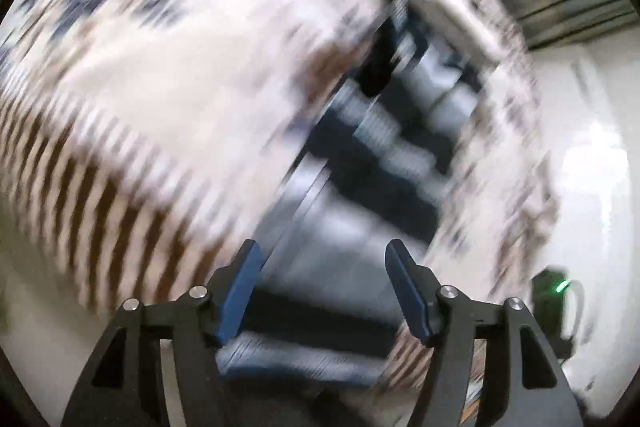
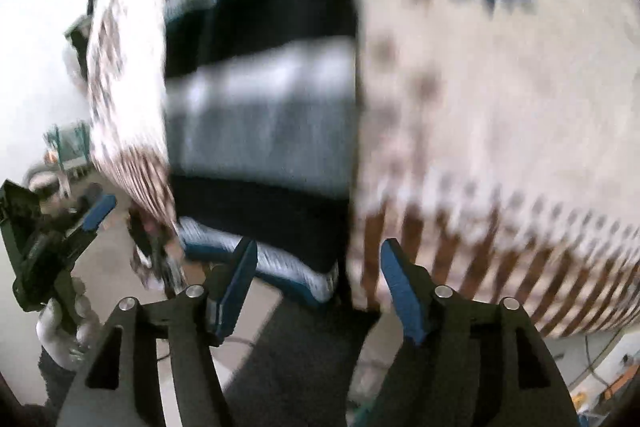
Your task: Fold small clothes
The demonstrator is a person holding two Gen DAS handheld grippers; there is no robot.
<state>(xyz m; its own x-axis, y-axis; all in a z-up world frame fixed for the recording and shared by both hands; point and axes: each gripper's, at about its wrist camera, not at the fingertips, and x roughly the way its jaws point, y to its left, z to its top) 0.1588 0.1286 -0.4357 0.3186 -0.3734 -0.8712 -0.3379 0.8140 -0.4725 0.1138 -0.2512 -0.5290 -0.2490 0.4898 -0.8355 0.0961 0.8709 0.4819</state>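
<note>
Both views are heavily blurred. A garment striped in dark blue, grey and white (image 1: 380,167) (image 2: 260,107) shows between two stretches of cream cloth (image 1: 160,87) (image 2: 500,107) with brown bars and blue marks. Which layer lies on top I cannot tell. My left gripper (image 1: 324,287) is open above the striped garment, its blue pads apart with nothing pinched between them. My right gripper (image 2: 320,283) is also open, over the striped garment's lower edge, and grips nothing. In the right wrist view one of the left gripper's blue pads (image 2: 98,213) shows at the left, held by a gloved hand (image 2: 64,327).
A pale surface (image 1: 592,147) lies to the right of the cloth, with a black device showing a green light (image 1: 556,291) on it. Below the cloth edge the right wrist view shows a dark patch (image 2: 300,355) and cables (image 2: 592,359) at the lower right.
</note>
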